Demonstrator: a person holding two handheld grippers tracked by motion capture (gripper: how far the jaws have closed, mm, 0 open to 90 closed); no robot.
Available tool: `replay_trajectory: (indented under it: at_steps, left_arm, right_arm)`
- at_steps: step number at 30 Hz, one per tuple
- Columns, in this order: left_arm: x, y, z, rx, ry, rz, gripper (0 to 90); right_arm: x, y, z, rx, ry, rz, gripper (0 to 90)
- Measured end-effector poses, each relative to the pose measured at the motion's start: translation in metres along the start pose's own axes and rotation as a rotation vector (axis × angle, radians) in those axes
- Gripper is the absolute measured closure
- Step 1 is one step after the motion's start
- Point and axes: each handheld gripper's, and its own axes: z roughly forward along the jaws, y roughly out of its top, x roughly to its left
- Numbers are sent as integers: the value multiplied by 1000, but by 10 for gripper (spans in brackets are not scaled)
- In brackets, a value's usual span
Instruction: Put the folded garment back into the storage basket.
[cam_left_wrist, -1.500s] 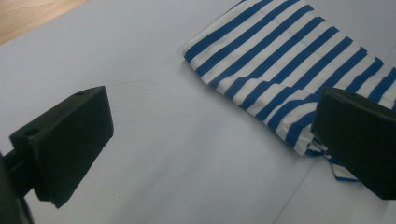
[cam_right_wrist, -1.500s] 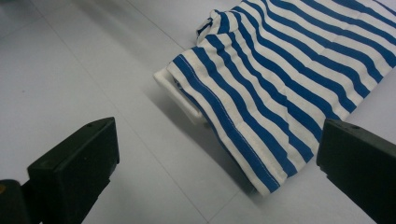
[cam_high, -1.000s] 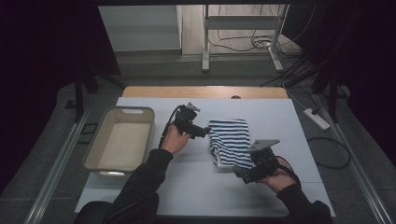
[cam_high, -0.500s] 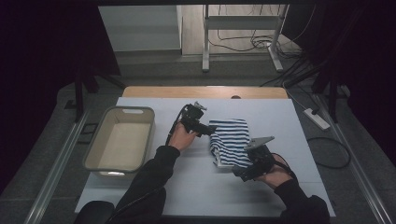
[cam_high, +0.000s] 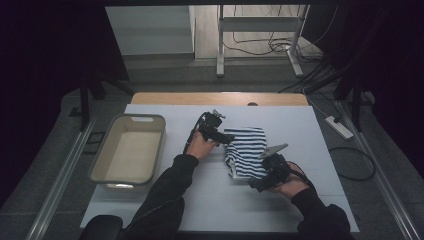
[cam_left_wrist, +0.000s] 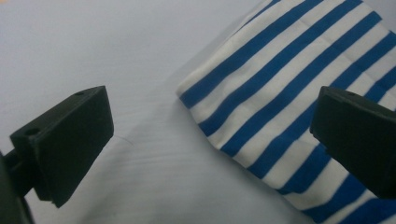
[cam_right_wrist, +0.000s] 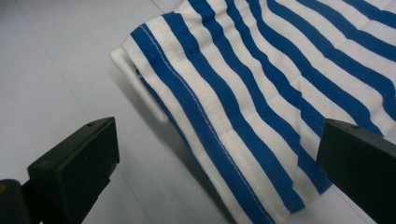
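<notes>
1. You are working on a folded striped cloth (cam_high: 246, 151) that is lying on the white table (cam_high: 300, 130), right of centre.
2. Your left gripper (cam_high: 226, 138) is sitting at the cloth's upper left corner. In the left gripper view its jaws are standing wide apart and gripping nothing, with the cloth's (cam_left_wrist: 299, 93) edge lying between them on the table (cam_left_wrist: 93, 46).
3. Your right gripper (cam_high: 261, 183) is hovering at the cloth's near edge. In the right gripper view its jaws are also spread wide and holding nothing, with the cloth's (cam_right_wrist: 261, 84) hemmed corner lying between them.
4. A beige bin (cam_high: 111, 175) is resting on the table's left side, well apart from the cloth.
</notes>
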Motion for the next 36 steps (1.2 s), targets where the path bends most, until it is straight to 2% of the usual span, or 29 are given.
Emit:
replay_trajectory:
  at_steps: [5, 11, 12, 14, 18, 24, 26, 28, 29, 30, 33, 34, 35, 36]
  left_arm:
    - [1, 2, 8, 23, 13, 4, 0]
    - [3, 0, 21, 54, 29, -6, 0]
    - [2, -2, 25, 69, 36, -3, 0]
    - [1, -3, 25, 67, 42, 7, 0]
    - [1, -3, 26, 74, 43, 16, 0]
    - [1, -3, 26, 73, 43, 26, 0]
    - [1, -5, 25, 63, 43, 28, 5]
    - [1, -5, 24, 61, 41, 30, 44]
    - [1, -5, 23, 61, 39, 34, 44]
    - [0, -5, 23, 58, 38, 35, 91]
    - [-2, -4, 20, 55, 20, 49, 218]
    - [-3, -4, 19, 52, 13, 52, 218]
    - [-4, -4, 19, 51, 7, 59, 317]
    - [-6, -4, 18, 48, -2, 64, 317]
  right_arm:
    - [-2, 1, 9, 33, 6, -20, 0]
    - [-4, 0, 15, 43, 16, -34, 0]
    - [-2, -1, 20, 61, 7, -56, 0]
    - [1, -2, 22, 72, -24, -91, 0]
    - [4, -4, 24, 78, -52, -121, 0]
    - [4, -4, 24, 80, -60, -121, 1]
    - [4, -3, 23, 77, -65, -113, 44]
    - [2, -3, 20, 73, -75, -99, 117]
    - [2, -3, 20, 73, -75, -99, 117]
    - [0, -2, 18, 68, -85, -89, 189]
    - [-2, -1, 16, 71, -95, -84, 250]
    - [-2, -1, 16, 71, -95, -84, 250]
    - [-3, 0, 15, 76, -102, -81, 312]
    - [-3, 0, 15, 76, -102, -81, 312]
